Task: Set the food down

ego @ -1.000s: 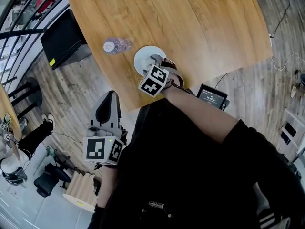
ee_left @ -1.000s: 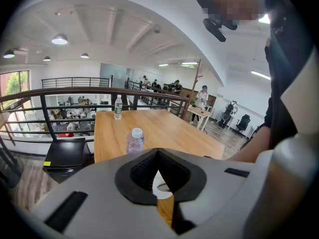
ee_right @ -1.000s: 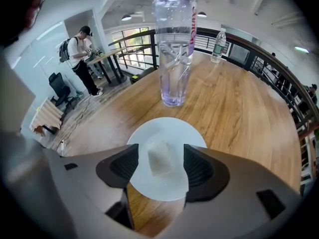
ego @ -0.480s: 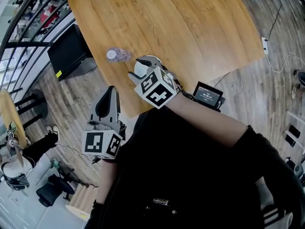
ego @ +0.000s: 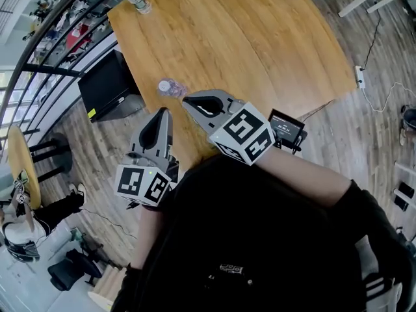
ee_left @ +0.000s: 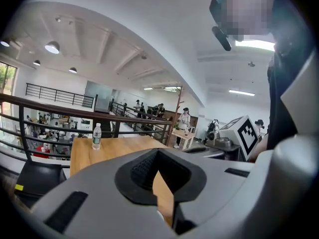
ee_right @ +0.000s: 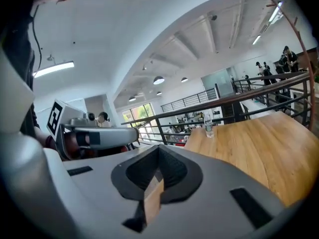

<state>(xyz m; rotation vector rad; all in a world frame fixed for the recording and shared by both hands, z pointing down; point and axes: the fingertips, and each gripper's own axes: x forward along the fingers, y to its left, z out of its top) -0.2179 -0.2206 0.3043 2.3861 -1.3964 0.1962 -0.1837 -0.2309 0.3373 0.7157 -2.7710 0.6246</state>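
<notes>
No food or plate shows in any view at this moment. My right gripper (ego: 186, 100) is held high over the near edge of the wooden table (ego: 260, 38). Its jaws have just been closing and now meet with nothing between them (ee_right: 158, 149). My left gripper (ego: 162, 113) is raised beside it, to its left, just off the table's edge. Its jaws are shut and empty (ee_left: 157, 151). Both point roughly level across the table. A small clear bottle (ego: 170, 88) lies on the table just beyond the two tips.
An upright water bottle (ego: 138, 0) stands at the table's far corner by a dark railing (ego: 58, 38). A black box (ego: 107, 86) sits on the floor left of the table. A small screen device (ego: 286, 129) hangs at the near edge. People stand far off.
My right gripper has lifted off the white plate, risen toward the camera and shut. The left gripper has risen too. The plate is no longer seen.
</notes>
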